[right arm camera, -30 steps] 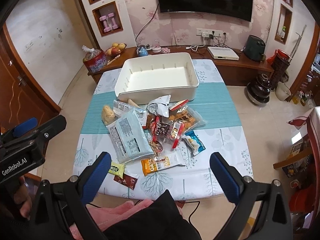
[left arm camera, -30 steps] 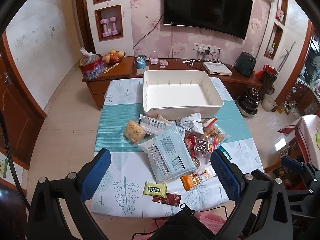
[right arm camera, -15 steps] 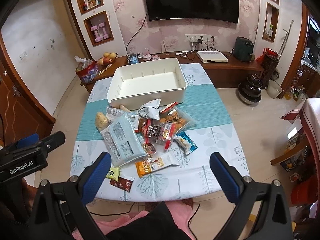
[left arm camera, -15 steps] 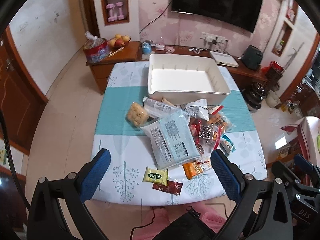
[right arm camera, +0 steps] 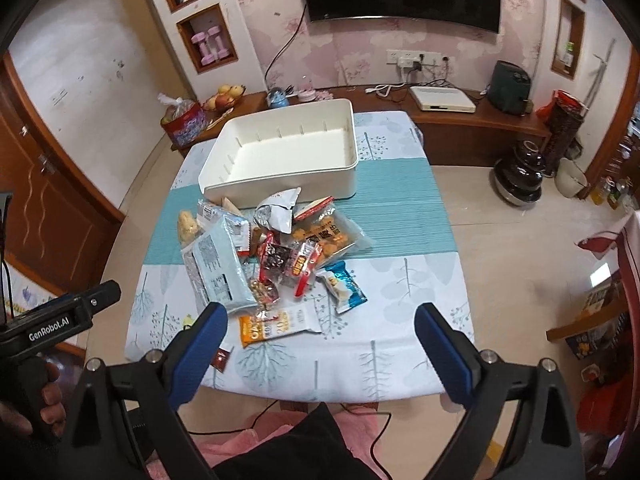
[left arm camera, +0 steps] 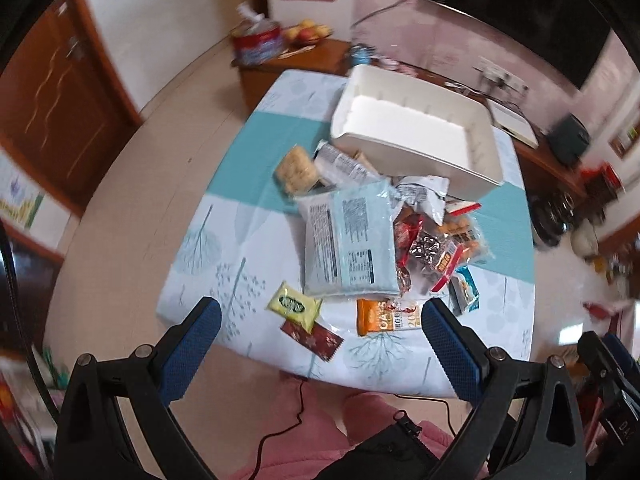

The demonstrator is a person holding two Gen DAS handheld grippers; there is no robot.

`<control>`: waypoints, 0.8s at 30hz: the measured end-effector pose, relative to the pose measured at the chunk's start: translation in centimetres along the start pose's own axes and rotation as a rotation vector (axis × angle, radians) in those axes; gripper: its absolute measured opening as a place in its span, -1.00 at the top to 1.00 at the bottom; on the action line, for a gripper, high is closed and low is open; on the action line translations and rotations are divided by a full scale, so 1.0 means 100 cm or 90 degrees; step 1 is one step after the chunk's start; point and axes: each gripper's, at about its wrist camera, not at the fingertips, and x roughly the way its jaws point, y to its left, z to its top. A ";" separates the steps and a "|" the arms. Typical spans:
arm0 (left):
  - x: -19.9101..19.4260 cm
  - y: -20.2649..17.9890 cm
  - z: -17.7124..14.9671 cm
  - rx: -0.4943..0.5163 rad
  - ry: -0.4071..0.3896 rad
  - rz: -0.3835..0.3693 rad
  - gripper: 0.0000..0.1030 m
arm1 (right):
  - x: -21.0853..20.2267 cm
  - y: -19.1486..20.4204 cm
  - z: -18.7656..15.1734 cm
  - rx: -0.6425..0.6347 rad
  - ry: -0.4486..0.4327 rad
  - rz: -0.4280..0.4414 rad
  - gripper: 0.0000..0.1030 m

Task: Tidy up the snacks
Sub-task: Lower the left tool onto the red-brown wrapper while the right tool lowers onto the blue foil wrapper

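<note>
An empty white bin [left arm camera: 420, 162] [right arm camera: 280, 189] stands at the far side of the leaf-print table [right arm camera: 400, 320]. In front of it lies a snack pile: a big pale blue packet [left arm camera: 348, 240] [right arm camera: 216, 264], an orange oat bar [left arm camera: 384, 318] [right arm camera: 276, 324], a yellow-green packet [left arm camera: 294, 306], a dark red sachet [left arm camera: 312, 336] and a small blue packet [right arm camera: 344, 286]. My left gripper [left arm camera: 320, 308] hangs open above the table's near edge. My right gripper [right arm camera: 320, 310] is also above that edge; its jaws are closing slightly, still wide, with nothing between them.
A wooden cabinet [right arm camera: 460, 120] behind the table carries a fruit bowl [right arm camera: 224, 94], a red tin [right arm camera: 182, 124] and a white box. Bare floor lies on both sides. A person's hand [right arm camera: 44, 396] holds the left gripper's handle; pink and black clothing fills the bottom.
The left view has rolled and dipped toward the table, now blurred. The right gripper drew back and slid right, and its fingers came slightly inward. No snack has moved.
</note>
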 end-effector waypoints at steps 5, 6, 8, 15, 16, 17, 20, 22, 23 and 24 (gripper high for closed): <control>0.008 0.001 -0.017 -0.082 0.018 0.005 -0.94 | 0.012 -0.020 0.010 -0.025 0.023 0.027 -0.85; 0.011 0.001 -0.020 -0.097 0.020 0.006 -0.94 | 0.015 -0.024 0.012 -0.031 0.030 0.034 -0.85; 0.016 0.003 -0.025 -0.124 0.027 0.012 -0.94 | 0.023 -0.030 0.016 -0.042 0.044 0.045 -0.85; 0.053 0.014 -0.044 -0.215 0.074 0.024 -0.94 | 0.058 -0.044 0.029 -0.075 0.113 0.066 -0.85; 0.060 0.015 -0.047 -0.225 0.085 0.024 -0.93 | 0.064 -0.045 0.031 -0.078 0.123 0.067 -0.85; 0.066 0.017 -0.049 -0.236 0.097 0.026 -0.90 | 0.069 -0.046 0.033 -0.080 0.133 0.068 -0.84; 0.088 0.022 -0.056 -0.268 0.127 0.033 -0.89 | 0.092 -0.048 0.039 -0.084 0.172 0.072 -0.83; 0.104 0.027 -0.061 -0.288 0.148 0.039 -0.89 | 0.105 -0.047 0.040 -0.088 0.197 0.077 -0.81; 0.110 0.028 -0.063 -0.292 0.156 0.041 -0.89 | 0.111 -0.046 0.039 -0.089 0.209 0.080 -0.80; 0.120 0.030 -0.065 -0.300 0.169 0.044 -0.89 | 0.121 -0.045 0.040 -0.090 0.229 0.082 -0.78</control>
